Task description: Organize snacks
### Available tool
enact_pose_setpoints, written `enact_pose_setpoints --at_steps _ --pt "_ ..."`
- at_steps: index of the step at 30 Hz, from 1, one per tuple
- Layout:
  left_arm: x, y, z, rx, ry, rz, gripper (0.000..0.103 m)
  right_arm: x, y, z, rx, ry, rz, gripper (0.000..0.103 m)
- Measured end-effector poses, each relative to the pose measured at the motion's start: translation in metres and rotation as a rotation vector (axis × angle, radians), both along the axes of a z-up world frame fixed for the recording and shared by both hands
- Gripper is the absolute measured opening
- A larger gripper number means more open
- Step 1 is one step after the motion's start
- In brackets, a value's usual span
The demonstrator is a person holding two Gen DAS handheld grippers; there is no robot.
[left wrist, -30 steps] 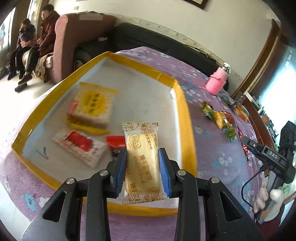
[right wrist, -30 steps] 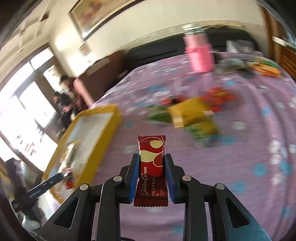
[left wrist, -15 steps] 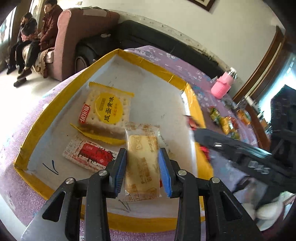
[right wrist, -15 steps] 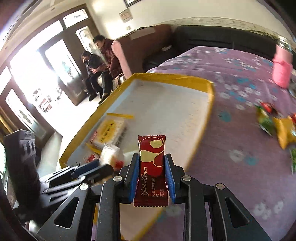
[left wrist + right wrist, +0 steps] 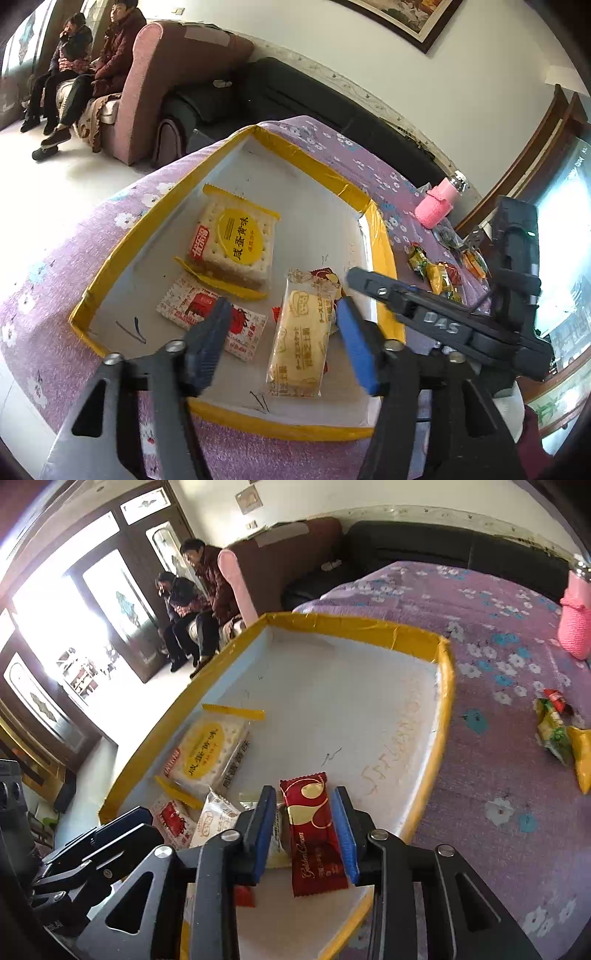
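Left claw has just been opening, wide around the pale biscuit packet lying flat in the tray; right claw parting, narrow, red wafer bar loose between pads. Both likely light, crinkly, crushable; grip mid-length.

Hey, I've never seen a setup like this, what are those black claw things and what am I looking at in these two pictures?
They are two hand-held grippers; a person carries one in each hand, each with a camera looking along its fingers.

One picture is from the left gripper, the other from the right gripper.

A yellow-rimmed tray sits on a purple flowered cloth. In it lie a cracker pack, a red-and-white packet and a pale cheese biscuit pack, which the left fingers have just opened around and no longer press.

The right fingers have just been opening too, with a red Golden Crown bar still between them. More snacks and a pink bottle wait outside the tray.
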State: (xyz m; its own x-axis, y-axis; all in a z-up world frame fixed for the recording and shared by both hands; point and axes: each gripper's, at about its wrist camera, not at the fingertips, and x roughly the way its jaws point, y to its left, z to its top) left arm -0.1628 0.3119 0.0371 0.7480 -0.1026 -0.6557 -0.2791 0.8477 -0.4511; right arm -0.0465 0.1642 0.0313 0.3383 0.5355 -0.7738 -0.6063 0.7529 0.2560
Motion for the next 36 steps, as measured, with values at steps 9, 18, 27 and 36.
enact_pose_setpoints --at_steps 9,18,27,36 --pt "-0.007 -0.031 0.015 0.026 0.037 -0.039 0.069 -0.016 -0.067 0.025 0.056 -0.029 -0.083 0.041" --pt "-0.031 -0.116 0.076 0.227 -0.06 -0.225 0.073 -0.039 -0.189 0.057 0.088 -0.083 -0.255 0.042" --pt "-0.076 -0.165 0.213 0.372 -0.291 -0.363 0.076 -0.091 -0.33 0.182 0.08 -0.322 -0.496 0.047" --pt "-0.146 -0.27 0.319 0.447 -0.328 -0.62 0.083 -0.134 -0.44 0.356 -0.017 -0.605 -0.79 0.066"
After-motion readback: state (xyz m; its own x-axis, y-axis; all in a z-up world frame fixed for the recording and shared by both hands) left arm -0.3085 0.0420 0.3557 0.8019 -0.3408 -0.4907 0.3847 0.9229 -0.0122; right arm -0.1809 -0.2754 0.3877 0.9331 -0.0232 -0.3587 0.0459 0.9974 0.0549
